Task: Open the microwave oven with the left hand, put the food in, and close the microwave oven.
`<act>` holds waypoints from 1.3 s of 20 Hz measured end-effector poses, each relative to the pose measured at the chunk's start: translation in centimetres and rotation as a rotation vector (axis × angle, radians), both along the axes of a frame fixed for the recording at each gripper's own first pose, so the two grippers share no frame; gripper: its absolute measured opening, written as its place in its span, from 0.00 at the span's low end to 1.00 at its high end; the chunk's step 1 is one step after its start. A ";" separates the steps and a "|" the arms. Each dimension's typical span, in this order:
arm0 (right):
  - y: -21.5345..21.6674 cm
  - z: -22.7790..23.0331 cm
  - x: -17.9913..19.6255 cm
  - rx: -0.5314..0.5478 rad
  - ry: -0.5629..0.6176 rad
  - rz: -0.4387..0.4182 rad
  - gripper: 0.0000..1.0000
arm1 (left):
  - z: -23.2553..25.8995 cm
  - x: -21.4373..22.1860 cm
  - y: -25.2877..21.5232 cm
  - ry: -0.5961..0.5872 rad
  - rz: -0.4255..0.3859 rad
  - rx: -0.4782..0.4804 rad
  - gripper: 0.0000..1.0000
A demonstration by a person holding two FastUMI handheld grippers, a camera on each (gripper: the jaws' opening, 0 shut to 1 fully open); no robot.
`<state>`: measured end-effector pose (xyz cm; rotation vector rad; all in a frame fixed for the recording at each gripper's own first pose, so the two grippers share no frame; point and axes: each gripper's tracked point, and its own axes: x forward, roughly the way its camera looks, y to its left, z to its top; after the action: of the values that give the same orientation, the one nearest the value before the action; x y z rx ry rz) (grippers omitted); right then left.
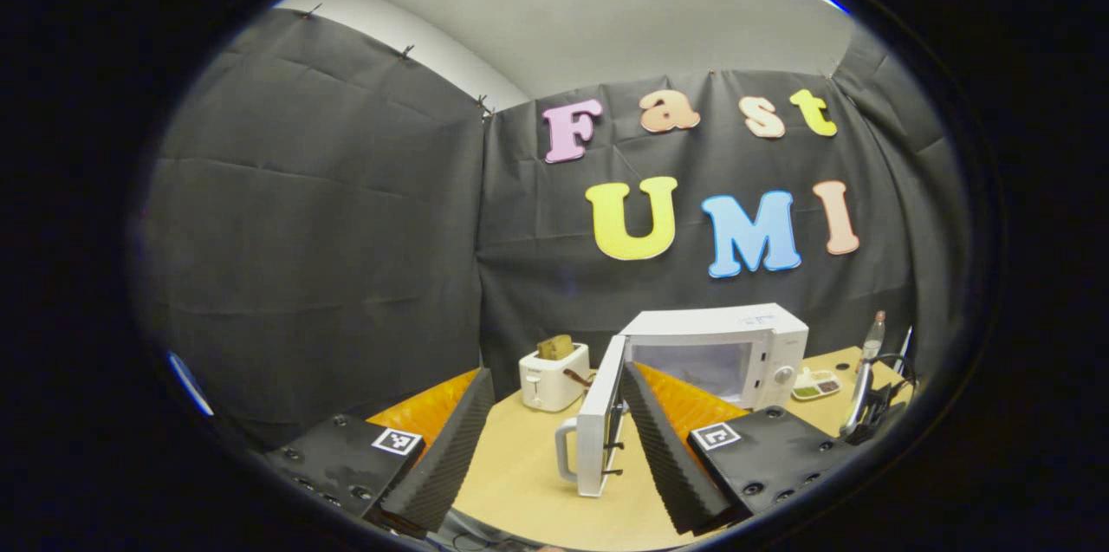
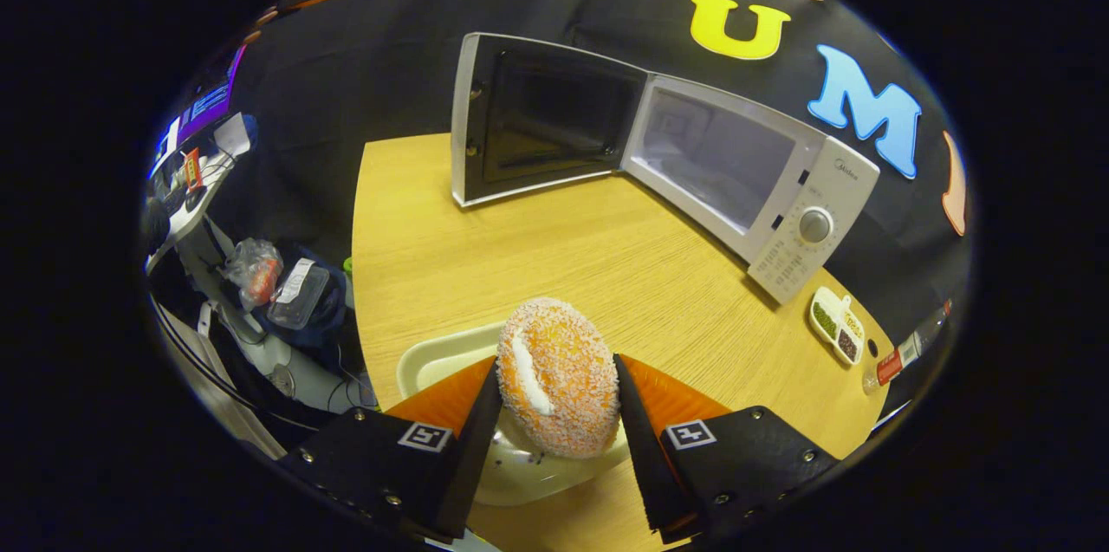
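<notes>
Item: microwave oven (image 2: 762, 188). White, at the far side of the tabletop (image 2: 563, 257). Door (image 2: 541, 119) swung fully open to the left, cavity exposed and seemingly bare. In the left gripper view the door (image 1: 598, 422) stands edge-on, its handle (image 1: 565, 448) facing the camera.

Item: food, a sugar-coated orange doughnut (image 2: 559, 379). At the near edge of the tabletop, over a pale plate (image 2: 433, 357). Whether it rests on the plate or is lifted clear cannot be told.

Item: right hand-held gripper (image 2: 554, 405). Fingers closed against the doughnut, one on each side, pinching it.

Item: left hand-held gripper (image 1: 554, 439). Fingers spread wide, holding nothing. The open door stands ahead of it, between the fingers in the frame but apart from them.

Other items: toaster (image 1: 553, 374) with bread in its slot, left of the microwave oven; small divided dish (image 2: 836, 325) of condiments, right of the control panel; bottle (image 2: 905, 348) at the far right edge.

Step in hand: opening appears done; the food is gripped and about to be loaded.

Next move calls for: carrying the doughnut forward and to the right, into the cavity, past the door hinge; a gentle grip, since the pastry looks soft and could deform; release on the cavity floor, then withdrawal. The left hand-held gripper would then need to push the door shut.
</notes>
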<state>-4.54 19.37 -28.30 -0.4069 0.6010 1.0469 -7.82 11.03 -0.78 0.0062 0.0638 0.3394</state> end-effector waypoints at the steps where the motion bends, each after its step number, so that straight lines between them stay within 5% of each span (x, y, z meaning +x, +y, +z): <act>1: 0.3 0.7 0.8 0.012 -0.013 -0.013 0.75 | -0.1 0.6 0.0 -0.005 -0.008 -0.007 0.97; 15: 8.1 9.6 13.4 0.136 -0.144 -0.189 0.75 | 0.2 9.1 6.7 -0.085 -0.029 -0.026 0.99; 26: 16.0 8.8 22.2 0.086 -0.271 -0.206 0.75 | -2.8 9.4 15.8 -0.057 0.077 -0.036 0.98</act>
<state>17.70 35.36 -19.51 -0.3946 0.3455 0.8010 1.61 26.83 -3.60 -0.0420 0.0135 0.4153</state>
